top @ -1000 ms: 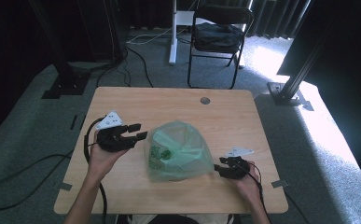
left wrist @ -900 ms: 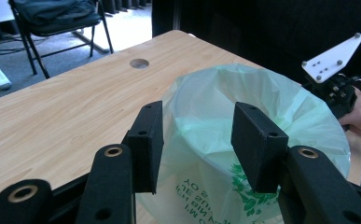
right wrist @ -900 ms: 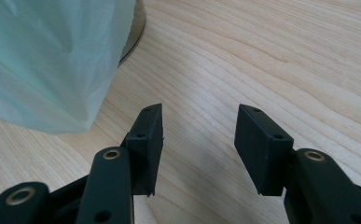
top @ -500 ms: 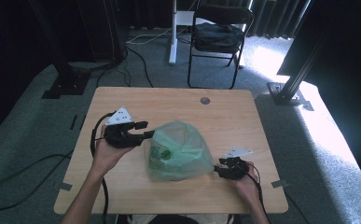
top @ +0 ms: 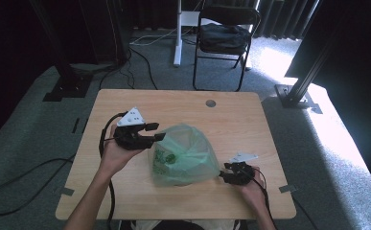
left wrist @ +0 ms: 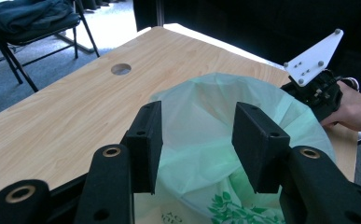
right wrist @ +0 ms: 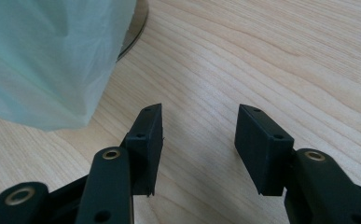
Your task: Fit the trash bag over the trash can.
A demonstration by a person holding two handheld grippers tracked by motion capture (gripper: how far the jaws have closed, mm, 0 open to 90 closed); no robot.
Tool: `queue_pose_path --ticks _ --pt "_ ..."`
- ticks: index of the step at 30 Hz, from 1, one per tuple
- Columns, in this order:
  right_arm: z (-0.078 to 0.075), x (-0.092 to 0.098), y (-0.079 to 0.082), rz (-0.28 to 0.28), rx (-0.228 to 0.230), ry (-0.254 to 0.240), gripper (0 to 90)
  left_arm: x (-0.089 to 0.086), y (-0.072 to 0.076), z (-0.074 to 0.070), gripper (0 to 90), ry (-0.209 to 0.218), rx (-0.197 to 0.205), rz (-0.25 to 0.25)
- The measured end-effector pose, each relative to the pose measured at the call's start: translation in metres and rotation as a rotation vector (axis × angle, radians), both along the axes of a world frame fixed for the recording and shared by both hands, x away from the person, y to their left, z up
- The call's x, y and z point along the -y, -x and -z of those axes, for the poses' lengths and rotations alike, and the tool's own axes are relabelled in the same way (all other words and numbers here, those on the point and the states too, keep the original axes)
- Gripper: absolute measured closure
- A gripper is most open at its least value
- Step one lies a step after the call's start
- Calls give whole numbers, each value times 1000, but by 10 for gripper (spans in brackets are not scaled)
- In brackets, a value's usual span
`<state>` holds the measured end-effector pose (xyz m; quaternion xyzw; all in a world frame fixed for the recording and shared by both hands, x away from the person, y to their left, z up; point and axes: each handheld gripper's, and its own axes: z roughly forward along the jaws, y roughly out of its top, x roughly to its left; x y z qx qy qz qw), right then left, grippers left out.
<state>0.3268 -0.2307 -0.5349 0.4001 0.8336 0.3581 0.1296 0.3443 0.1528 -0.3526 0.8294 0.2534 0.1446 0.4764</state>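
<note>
The green plastic bag [top: 183, 155] sits mid-frame on the worktop [top: 231, 115]. Left tongs [top: 155, 132] and right tongs [top: 223, 174] both gape empty; a shallow pinch could slip off the thin film.

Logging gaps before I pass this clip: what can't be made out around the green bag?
- Contents of the green bag: the cloudy plastic hides them in the high view and the left gripper view.
- Print on the bag: too small in the high view, cut off by the bottom edge in the left gripper view.
- Round grey thing under the bag: mostly covered in the right gripper view.
</note>
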Motion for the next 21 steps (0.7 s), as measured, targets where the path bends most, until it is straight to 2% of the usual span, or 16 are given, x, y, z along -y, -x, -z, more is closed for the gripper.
queue_pose_path --ticks 10,21 --pt "1 0 1 6 3 -2 512 15 -4 -4 544 -53 -9 45" --pt "2 1 1 7 -1 -1 512 27 -10 -3 538 -86 -26 63"
